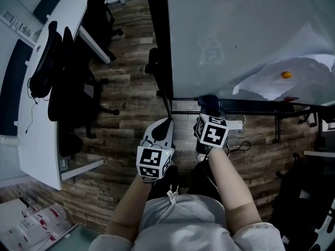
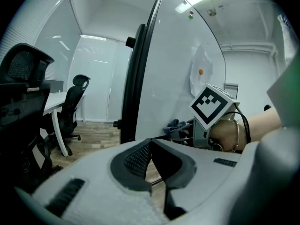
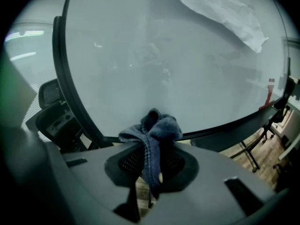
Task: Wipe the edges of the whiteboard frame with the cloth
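Note:
The whiteboard (image 1: pixel 225 35) stands upright in a black frame (image 1: pixel 163 51), whose bottom edge (image 1: pixel 251 106) runs to the right. My right gripper (image 1: pixel 208 107) is shut on a bunched blue-grey cloth (image 1: pixel 208 100) and holds it at the bottom edge near the lower left corner. In the right gripper view the cloth (image 3: pixel 154 130) hangs between the shut jaws of that gripper (image 3: pixel 150 161), just in front of the frame (image 3: pixel 225 128). My left gripper (image 1: pixel 166 123) hangs lower left of it, shut and holding nothing. The left gripper (image 2: pixel 151 146) looks along the frame's side (image 2: pixel 133 88) towards the cloth (image 2: pixel 176 125).
A white paper sheet (image 1: pixel 282 82) with an orange magnet (image 1: pixel 286 75) is stuck on the board at the right. Black office chairs (image 1: pixel 68 82) and a white desk (image 1: pixel 42 114) stand to the left. A power strip (image 1: pixel 235 124) and stand legs (image 1: pixel 277 124) lie under the board.

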